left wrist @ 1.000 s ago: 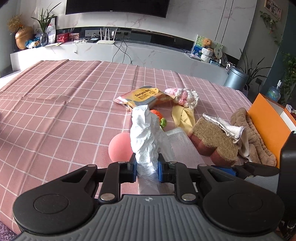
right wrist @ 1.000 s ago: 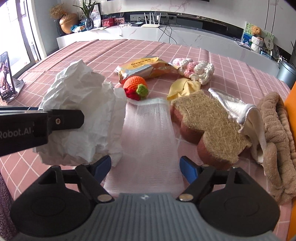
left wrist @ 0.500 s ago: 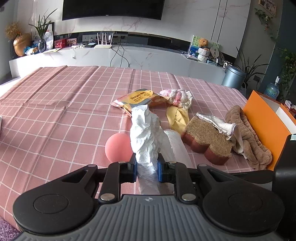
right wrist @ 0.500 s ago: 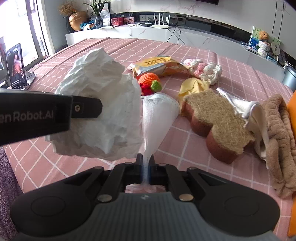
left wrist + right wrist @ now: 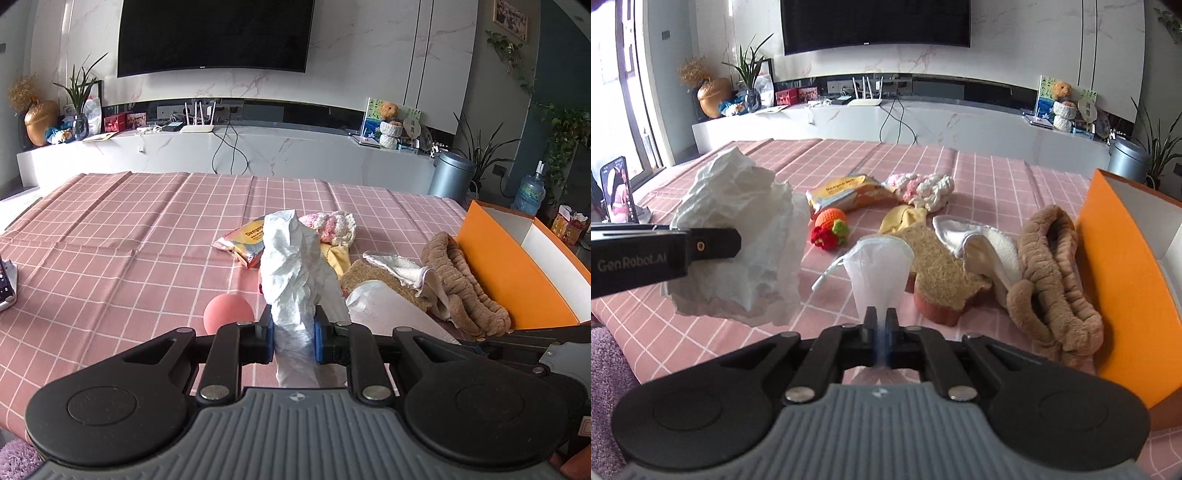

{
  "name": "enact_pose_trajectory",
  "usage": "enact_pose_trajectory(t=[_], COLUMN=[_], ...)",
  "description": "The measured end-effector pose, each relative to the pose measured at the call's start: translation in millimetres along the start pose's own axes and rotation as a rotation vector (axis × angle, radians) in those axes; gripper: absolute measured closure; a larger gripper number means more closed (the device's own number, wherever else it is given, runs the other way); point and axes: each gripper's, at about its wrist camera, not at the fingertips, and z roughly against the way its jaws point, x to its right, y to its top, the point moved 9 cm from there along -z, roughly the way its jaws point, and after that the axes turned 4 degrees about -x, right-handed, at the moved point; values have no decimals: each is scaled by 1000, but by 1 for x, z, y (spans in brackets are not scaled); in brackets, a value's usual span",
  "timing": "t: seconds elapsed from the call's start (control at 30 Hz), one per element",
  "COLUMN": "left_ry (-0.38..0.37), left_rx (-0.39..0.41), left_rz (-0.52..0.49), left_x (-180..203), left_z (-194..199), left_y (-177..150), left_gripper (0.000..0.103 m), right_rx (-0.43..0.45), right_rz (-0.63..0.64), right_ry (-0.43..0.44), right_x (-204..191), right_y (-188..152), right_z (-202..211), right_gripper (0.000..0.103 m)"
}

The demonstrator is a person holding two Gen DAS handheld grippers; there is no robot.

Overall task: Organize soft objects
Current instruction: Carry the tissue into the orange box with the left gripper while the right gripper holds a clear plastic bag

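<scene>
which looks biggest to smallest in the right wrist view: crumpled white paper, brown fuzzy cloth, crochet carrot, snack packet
1. crumpled white paper, though nearness to the camera inflates it
2. brown fuzzy cloth
3. snack packet
4. crochet carrot

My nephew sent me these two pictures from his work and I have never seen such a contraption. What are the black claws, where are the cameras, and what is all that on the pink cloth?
No robot here: a person holds a two-fingered gripper in each hand, each with a wide-angle camera looking along its fingers.

In the left camera's picture, the left gripper is shut on crumpled white paper. In the right camera's picture, the right gripper pinches a white mesh bag, lifted into a cone.

On the pink checked tablecloth lie a snack packet, crocheted toys, a sponge, white cloth, a brown plush band and a pink ball. An orange box stands at the right.
</scene>
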Motion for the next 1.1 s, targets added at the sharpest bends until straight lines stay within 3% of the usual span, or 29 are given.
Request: enact_pose_trajectory(t=[0.17,0.5,0.8,1.1], left_ry=[-28,-157,-279,-432], left_rx=[30,32,25,-19], left_rz=[-15,-52,-91,-156], left_x=[16,62,113,205], left_z=[16,27,17,-7], left_y=[5,18,37,63], left_gripper=[82,82,82,83], right_rx=[66,136,188,150], right_rz=[-20,-65,-114,-161], right_ry=[-8,-88,-182,-292], right_x=[8,47,112,200], right_y=[7,8,17,28], right_z=[36,90,132,147], right_gripper=[103,103,103,103])
